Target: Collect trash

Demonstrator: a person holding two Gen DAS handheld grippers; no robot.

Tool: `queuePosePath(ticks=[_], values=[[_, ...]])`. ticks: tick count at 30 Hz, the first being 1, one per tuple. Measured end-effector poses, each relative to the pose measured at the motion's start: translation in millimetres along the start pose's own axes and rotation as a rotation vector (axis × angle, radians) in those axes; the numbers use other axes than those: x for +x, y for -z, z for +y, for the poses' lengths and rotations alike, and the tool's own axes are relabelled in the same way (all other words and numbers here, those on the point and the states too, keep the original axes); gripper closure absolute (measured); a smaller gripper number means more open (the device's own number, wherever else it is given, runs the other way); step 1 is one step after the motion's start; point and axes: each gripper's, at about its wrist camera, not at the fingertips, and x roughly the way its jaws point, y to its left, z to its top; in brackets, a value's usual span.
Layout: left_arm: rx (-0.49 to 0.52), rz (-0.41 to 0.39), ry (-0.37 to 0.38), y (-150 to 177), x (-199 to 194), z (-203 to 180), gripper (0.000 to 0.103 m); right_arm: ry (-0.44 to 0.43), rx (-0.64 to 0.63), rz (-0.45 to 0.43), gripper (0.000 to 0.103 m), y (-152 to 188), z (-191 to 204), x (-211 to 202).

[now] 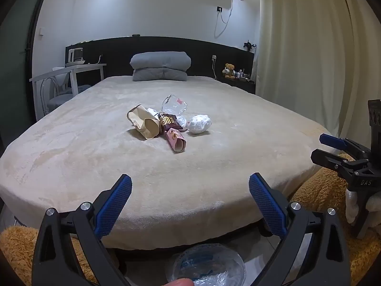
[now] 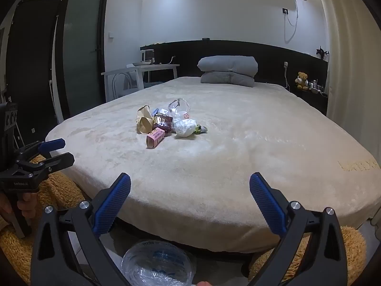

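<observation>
A pile of trash lies in the middle of the bed (image 1: 71, 157): a crumpled brown paper bag (image 1: 144, 122), a dark brown wrapper (image 1: 169, 122), a pink rolled carton (image 1: 177, 140), a white crumpled ball (image 1: 199, 124) and clear plastic (image 1: 173, 103). The right wrist view shows the same paper bag (image 2: 144, 122), pink carton (image 2: 155, 137), white ball (image 2: 185, 127) and a green wrapper (image 2: 201, 129). My left gripper (image 1: 190, 188) is open and empty before the bed's near edge. My right gripper (image 2: 190, 189) is open and empty too, and also shows in the left wrist view (image 1: 323, 146).
A bin lined with a clear bag (image 1: 207, 264) stands on the floor below the grippers. Folded grey bedding (image 1: 160, 66) lies at the headboard. A white desk and chair (image 1: 69, 76) stand left, curtains (image 1: 309, 47) right. Orange shaggy rugs (image 1: 321, 190) flank the bed.
</observation>
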Motion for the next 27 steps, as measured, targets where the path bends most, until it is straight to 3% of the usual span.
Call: queuePosePath(ticks=[27], values=[[0.011, -0.002, 0.005, 4, 0, 1, 0.006, 0.007, -0.035, 0.024, 0.004, 3, 7, 8]])
